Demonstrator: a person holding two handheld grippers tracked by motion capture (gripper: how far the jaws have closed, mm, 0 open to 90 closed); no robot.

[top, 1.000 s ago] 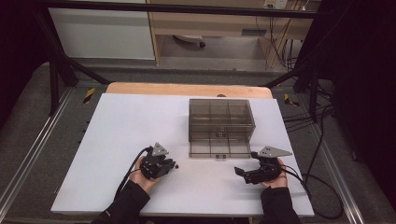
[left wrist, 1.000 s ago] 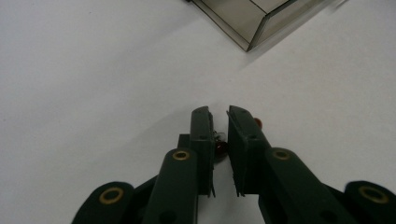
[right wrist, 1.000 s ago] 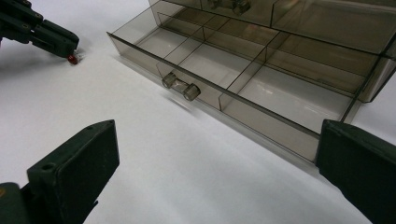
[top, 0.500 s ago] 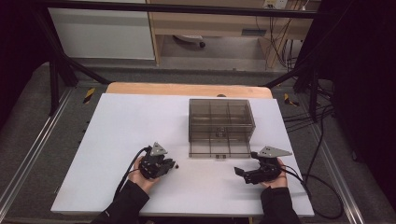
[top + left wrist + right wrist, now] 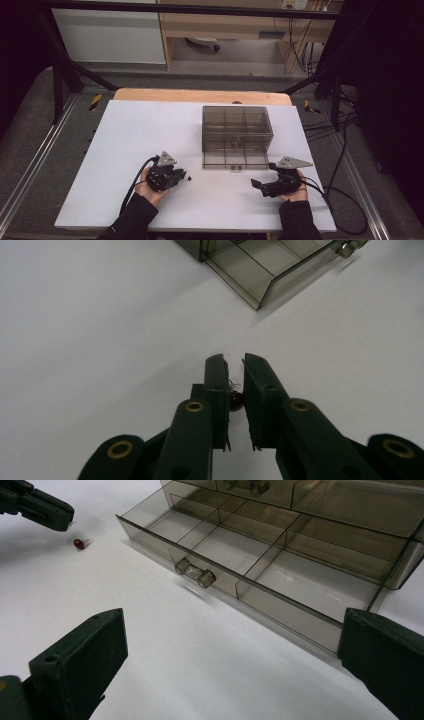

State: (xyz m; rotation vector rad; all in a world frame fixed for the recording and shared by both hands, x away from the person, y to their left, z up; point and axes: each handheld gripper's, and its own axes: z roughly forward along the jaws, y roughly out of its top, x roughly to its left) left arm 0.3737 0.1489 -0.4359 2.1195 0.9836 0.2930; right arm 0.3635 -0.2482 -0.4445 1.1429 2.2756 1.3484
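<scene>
White table (image 5: 150, 125), L claw (image 5: 235, 377) by red bead (image 5: 236, 400).

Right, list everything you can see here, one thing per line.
table top: one, white, under everything.
drawer box: one, smoky clear, middle of the table top toward the back, bottom drawer pulled out.
knob: one, clear, on the open drawer's front.
bead: one, small, dark red with thin wires, on the table top by the left claw's tip.
cables: several, black, on the floor at the right.
left claw: one, black, shut, near-left of the box.
right claw: one, black, open, facing the drawer.
hands: two, each holding one claw.
</scene>
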